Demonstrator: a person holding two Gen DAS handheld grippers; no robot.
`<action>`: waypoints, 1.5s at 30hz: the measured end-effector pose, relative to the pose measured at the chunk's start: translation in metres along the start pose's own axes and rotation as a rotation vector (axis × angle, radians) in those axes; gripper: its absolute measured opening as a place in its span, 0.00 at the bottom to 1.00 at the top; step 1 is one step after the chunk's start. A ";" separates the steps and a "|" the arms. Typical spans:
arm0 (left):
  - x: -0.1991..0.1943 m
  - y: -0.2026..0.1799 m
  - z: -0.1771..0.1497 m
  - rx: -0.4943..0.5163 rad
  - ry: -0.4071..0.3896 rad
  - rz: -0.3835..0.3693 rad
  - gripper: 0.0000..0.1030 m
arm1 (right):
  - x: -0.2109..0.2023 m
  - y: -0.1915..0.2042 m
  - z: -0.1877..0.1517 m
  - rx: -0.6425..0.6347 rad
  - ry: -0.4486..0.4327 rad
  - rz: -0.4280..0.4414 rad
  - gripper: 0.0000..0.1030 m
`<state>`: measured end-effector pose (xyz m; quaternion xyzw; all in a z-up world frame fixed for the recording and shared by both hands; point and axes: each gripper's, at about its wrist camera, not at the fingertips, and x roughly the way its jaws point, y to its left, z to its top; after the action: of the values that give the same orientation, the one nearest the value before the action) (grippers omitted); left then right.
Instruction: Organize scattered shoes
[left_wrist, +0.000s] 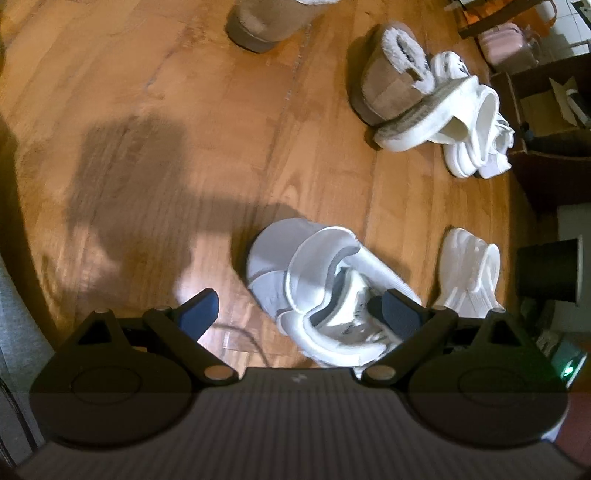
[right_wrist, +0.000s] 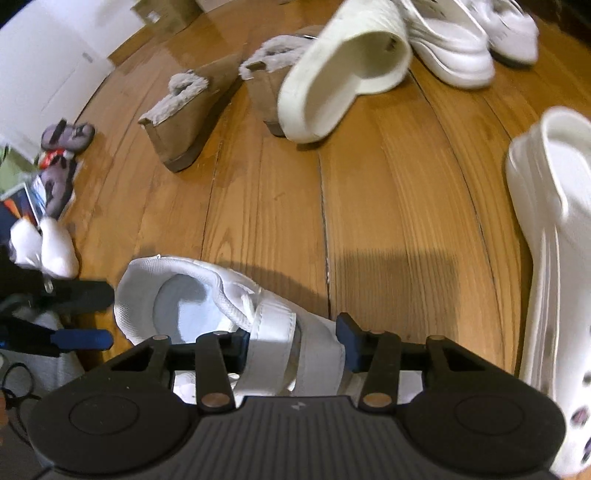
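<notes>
A white and grey strap sneaker (right_wrist: 207, 295) lies on the wooden floor. My right gripper (right_wrist: 293, 338) is shut across its strapped midfoot, one blue pad on each side. In the left wrist view the same sneaker (left_wrist: 306, 273) sits just ahead of my left gripper (left_wrist: 299, 312), which is wide open, its right finger over the shoe's opening and its left finger over bare floor. The right wrist view shows the left gripper (right_wrist: 92, 315) open beside the sneaker's heel.
Two tan fleece-lined slippers (right_wrist: 184, 122) (right_wrist: 266, 81), a white slide (right_wrist: 343, 74) leaning on one, and white sneakers (right_wrist: 461, 44) lie farther off. A white clog (right_wrist: 546, 258) is at the right. Clutter and a purple sandal (right_wrist: 62, 136) sit left. A cardboard box (left_wrist: 546, 110) stands by the wall.
</notes>
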<state>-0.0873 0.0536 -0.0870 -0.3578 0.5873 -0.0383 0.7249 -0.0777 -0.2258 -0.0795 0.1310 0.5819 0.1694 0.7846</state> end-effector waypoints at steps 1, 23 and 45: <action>-0.003 -0.003 0.003 0.003 -0.020 -0.008 0.94 | -0.001 -0.006 -0.002 0.048 0.006 0.027 0.45; -0.029 0.001 0.008 0.018 -0.150 0.047 0.95 | 0.012 -0.013 -0.030 0.536 -0.036 0.236 0.57; -0.047 0.003 0.004 0.021 -0.139 -0.012 0.95 | 0.019 0.016 -0.015 0.183 -0.134 0.081 0.95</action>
<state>-0.0992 0.0804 -0.0493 -0.3556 0.5328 -0.0239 0.7675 -0.0894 -0.2031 -0.0936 0.2365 0.5355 0.1377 0.7990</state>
